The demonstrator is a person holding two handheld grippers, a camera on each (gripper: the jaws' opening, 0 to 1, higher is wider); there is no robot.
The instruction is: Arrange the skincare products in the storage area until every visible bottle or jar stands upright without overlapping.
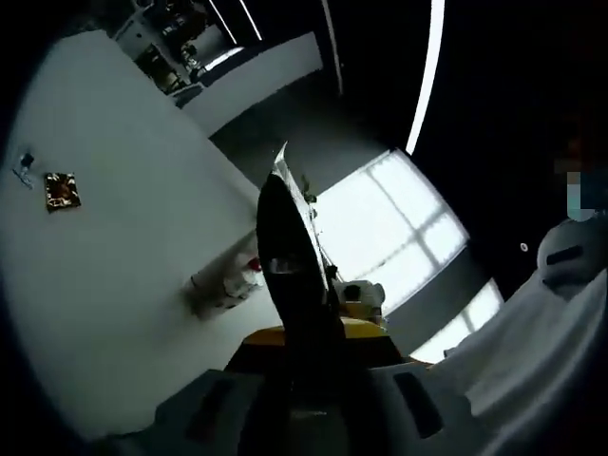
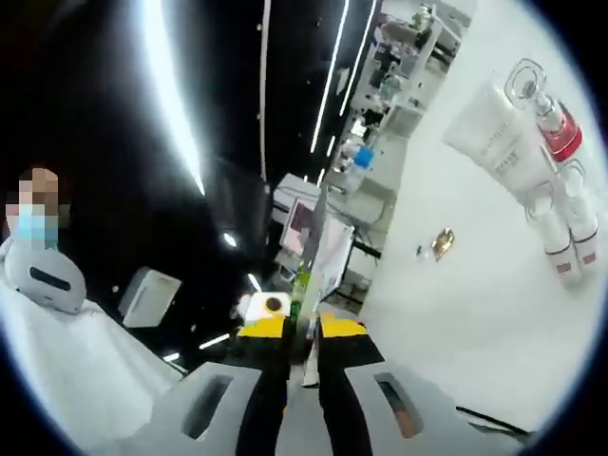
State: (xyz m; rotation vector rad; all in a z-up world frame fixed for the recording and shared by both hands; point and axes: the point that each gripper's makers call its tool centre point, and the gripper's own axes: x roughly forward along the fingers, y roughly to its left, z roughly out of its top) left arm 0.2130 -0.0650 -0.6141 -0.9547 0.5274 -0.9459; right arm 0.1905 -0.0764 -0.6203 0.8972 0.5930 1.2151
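Both views are rolled hard, so the white tabletop (image 2: 456,313) runs up one side of each picture rather than lying flat.

In the right gripper view, the right gripper (image 2: 306,313) has its jaws drawn close together, clamped on a thin flat sheet or sachet (image 2: 313,249) seen edge-on, with something green near its base; what it is cannot be read. Well beyond the gripper and off to its right, the skincare products lie on the tabletop: a large white tube (image 2: 499,142), a clear bottle with a red band (image 2: 549,119), and small white bottles (image 2: 565,237) beside them. A small gold packet (image 2: 442,243) lies nearer the gripper.

In the left gripper view, the left gripper (image 1: 299,351) has its jaws narrow too, pinching a dark flat pouch (image 1: 290,256) that stands edge-on and hides much of the scene ahead. The product cluster (image 1: 228,280) sits just left of it, partly hidden.

Risks, as a judgement: both grippers are occupied and tilted away from the tabletop, so any approach would be half blind. The pouch screens the cluster, and a sweep could topple bottles or push them into one another.
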